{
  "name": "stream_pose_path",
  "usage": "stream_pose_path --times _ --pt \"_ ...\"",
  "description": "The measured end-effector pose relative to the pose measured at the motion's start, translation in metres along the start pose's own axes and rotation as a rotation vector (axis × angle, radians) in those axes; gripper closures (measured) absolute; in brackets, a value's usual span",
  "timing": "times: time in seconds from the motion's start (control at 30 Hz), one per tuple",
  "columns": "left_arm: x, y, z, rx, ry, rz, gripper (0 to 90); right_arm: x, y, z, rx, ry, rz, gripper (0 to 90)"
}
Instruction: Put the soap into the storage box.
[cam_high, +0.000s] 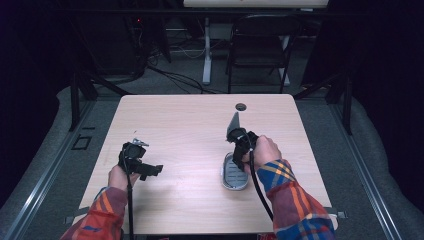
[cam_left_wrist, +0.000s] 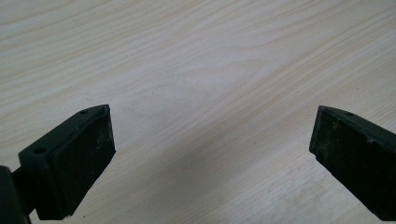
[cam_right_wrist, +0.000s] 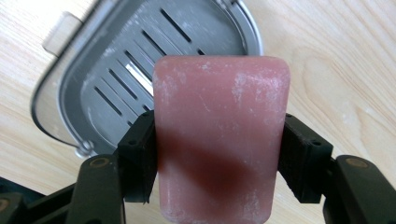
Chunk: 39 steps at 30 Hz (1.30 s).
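A pink bar of soap (cam_right_wrist: 219, 135) is clamped between the black pads of my right gripper (cam_right_wrist: 217, 154), which is shut on it. Below and beyond the soap lies a grey slotted soap dish (cam_right_wrist: 116, 70) on the wooden table. In the high view the right gripper (cam_high: 241, 145) hovers over the near-right part of the table, just above the soap dish (cam_high: 234, 172). My left gripper (cam_high: 142, 167) rests low at the near left, jaws wide apart with nothing between them; its view looks down on bare wood between the two pads (cam_left_wrist: 84, 158).
The light wooden table (cam_high: 190, 125) has a small round cable hole (cam_high: 241, 106) near its far edge. Beyond the table stand a black chair (cam_high: 260, 45) and a white desk leg (cam_high: 206, 50). Dark frame struts flank both sides.
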<state>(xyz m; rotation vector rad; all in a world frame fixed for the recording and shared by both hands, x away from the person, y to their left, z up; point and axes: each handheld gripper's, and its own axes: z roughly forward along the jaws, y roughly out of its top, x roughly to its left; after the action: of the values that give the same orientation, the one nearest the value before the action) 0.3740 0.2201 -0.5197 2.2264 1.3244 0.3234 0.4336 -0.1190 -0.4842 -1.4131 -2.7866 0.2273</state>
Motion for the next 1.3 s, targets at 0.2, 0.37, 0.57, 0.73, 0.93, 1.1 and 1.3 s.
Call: stream_pose_path --times 0.2,0.37,0.57,0.73,0.93,1.1,1.3 --pt "0.000 0.000 -0.001 0.007 0.000 0.008 0.3 0.010 0.005 0.009 -0.052 0.022 0.050 37.3" --pt "-0.002 0.001 0.001 0.012 0.003 0.022 0.3 0.010 0.011 0.004 0.028 0.003 -0.021 37.3" --pt "-0.002 0.001 0.002 0.024 0.005 0.030 0.4 0.013 0.015 0.009 0.012 0.015 0.016 37.2" --pt "-0.003 0.001 0.003 0.033 0.002 0.037 0.4 0.011 0.016 0.011 0.015 0.023 0.030 37.2" --pt "-0.003 0.001 0.003 0.032 0.003 0.032 0.4 0.013 0.016 0.011 0.002 0.030 0.035 36.5" --pt "-0.003 0.001 0.004 0.041 0.001 0.042 0.5 0.010 0.011 0.009 -0.020 0.077 0.029 36.3" --pt "-0.004 0.001 0.004 0.046 0.000 0.044 0.6 0.002 -0.001 0.001 -0.079 0.120 0.046 40.4"
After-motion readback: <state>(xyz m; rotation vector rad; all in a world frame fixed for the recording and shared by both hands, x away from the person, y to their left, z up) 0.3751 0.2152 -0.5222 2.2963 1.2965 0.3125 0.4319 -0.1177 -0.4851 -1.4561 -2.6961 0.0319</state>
